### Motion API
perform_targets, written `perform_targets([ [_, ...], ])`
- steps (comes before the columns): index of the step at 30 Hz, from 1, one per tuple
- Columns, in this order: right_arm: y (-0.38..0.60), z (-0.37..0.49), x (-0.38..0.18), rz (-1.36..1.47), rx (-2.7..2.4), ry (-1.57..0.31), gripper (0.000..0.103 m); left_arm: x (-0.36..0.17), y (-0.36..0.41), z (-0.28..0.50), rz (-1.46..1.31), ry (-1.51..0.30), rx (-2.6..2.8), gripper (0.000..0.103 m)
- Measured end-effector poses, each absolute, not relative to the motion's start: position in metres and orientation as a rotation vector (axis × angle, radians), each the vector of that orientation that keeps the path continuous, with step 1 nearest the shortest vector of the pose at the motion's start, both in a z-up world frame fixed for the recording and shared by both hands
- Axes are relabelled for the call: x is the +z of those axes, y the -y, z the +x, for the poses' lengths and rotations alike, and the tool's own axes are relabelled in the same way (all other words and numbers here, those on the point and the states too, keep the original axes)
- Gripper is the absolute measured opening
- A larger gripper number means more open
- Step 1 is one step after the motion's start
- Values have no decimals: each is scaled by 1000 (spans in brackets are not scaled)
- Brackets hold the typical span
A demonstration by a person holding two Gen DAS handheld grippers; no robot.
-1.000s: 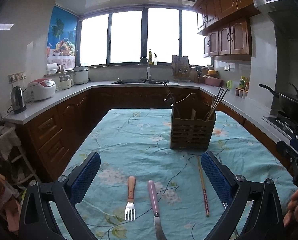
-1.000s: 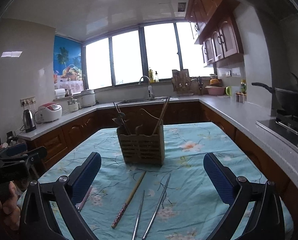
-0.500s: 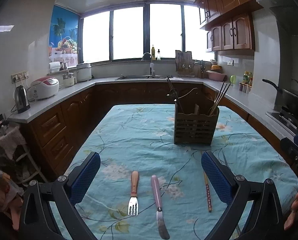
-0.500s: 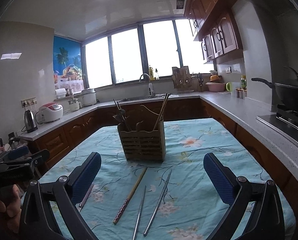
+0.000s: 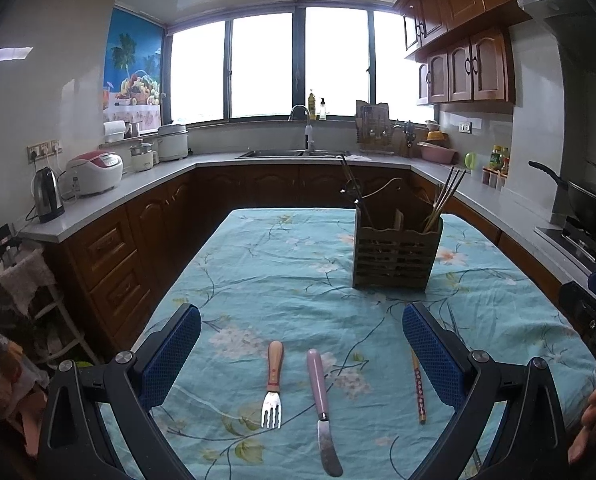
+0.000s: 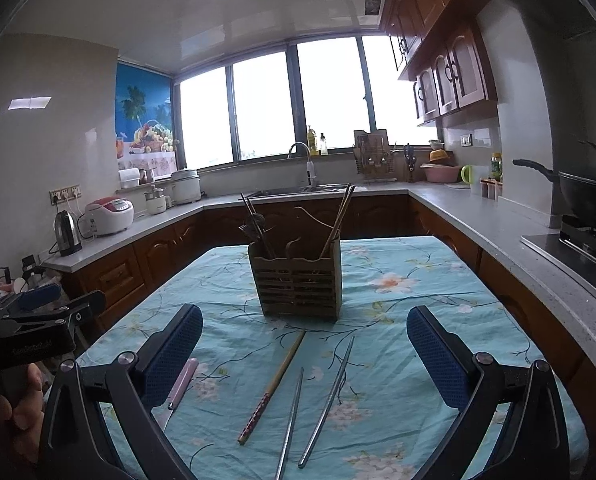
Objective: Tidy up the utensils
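A wooden utensil holder [image 5: 395, 256] stands mid-table with chopsticks and utensils in it; it also shows in the right wrist view [image 6: 298, 280]. A wooden-handled fork [image 5: 273, 384] and a pink-handled knife [image 5: 321, 396] lie between the fingers of my open, empty left gripper [image 5: 301, 350]. A wooden chopstick [image 5: 417, 386] lies to their right. My right gripper [image 6: 303, 354] is open and empty above the wooden chopstick [image 6: 274, 384] and two metal chopsticks [image 6: 325, 388]. The knife's pink handle [image 6: 184, 380] shows at its left finger.
The table wears a blue flowered cloth [image 5: 290, 264]. Kitchen counters run around it, with a kettle [image 5: 48, 196] and rice cooker [image 5: 94, 172] at left, a sink [image 5: 298, 154] at the back and a wok on the stove [image 5: 589, 200] at right.
Both grippers have drawn back a little and tilted; the utensils and holder sit a little higher in each view. Nothing on the table has moved.
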State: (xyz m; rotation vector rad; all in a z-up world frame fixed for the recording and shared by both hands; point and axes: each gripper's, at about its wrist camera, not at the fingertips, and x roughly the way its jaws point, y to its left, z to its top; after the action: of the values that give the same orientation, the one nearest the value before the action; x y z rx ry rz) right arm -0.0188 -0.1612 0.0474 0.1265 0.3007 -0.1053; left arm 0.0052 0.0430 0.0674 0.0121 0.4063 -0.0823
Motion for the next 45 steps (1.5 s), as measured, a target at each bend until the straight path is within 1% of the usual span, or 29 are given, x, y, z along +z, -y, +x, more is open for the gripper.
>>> perform_targets([
  [45,160,-19,45,123,-93,-292,103,66,-46,1,13,-380,-69,102],
])
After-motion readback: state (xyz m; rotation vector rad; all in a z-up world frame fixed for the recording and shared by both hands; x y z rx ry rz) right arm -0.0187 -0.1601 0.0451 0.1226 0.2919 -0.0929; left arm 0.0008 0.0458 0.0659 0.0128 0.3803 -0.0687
